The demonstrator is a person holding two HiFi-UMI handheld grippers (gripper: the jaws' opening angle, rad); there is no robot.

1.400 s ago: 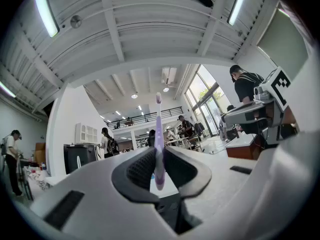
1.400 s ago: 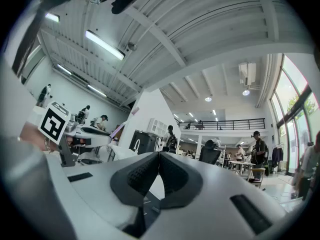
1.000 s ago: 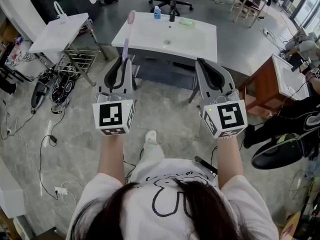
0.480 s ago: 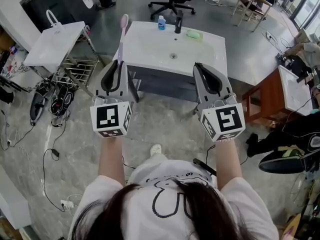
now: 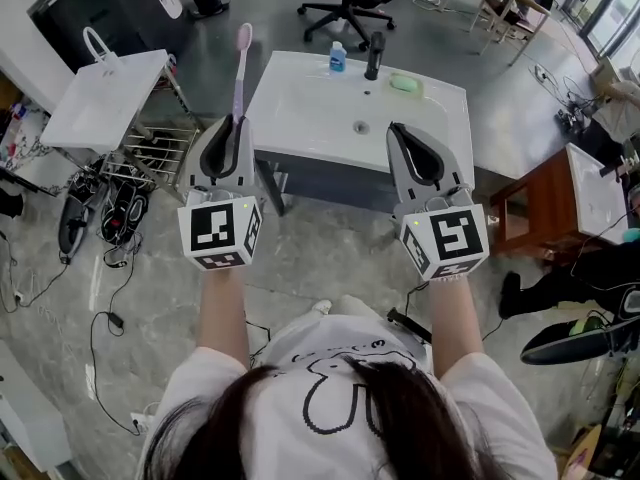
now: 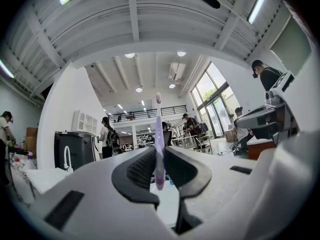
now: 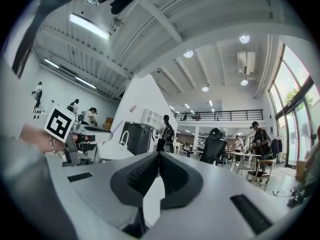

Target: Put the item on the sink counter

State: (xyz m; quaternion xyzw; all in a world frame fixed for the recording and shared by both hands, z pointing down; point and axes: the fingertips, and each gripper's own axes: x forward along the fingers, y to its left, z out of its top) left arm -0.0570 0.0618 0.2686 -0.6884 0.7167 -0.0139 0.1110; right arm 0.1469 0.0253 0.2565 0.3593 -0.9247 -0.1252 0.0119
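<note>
At centre left of the frame, a pink toothbrush [image 5: 240, 63] is clamped upright in the left gripper [image 5: 236, 126], by the left edge of the white sink worktop [image 5: 300, 108]; the right gripper [image 5: 398, 133] is clenched on nothing.

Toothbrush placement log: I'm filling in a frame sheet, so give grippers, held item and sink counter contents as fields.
left gripper: shut on the toothbrush, brush head pointing away from the person
right gripper: shut, nothing between its jaws
toothbrush: pink-purple, held in the air, not on the counter
sink counter: white, ahead of both grippers
on counter: blue bottle, green soap bar, black faucet
</note>
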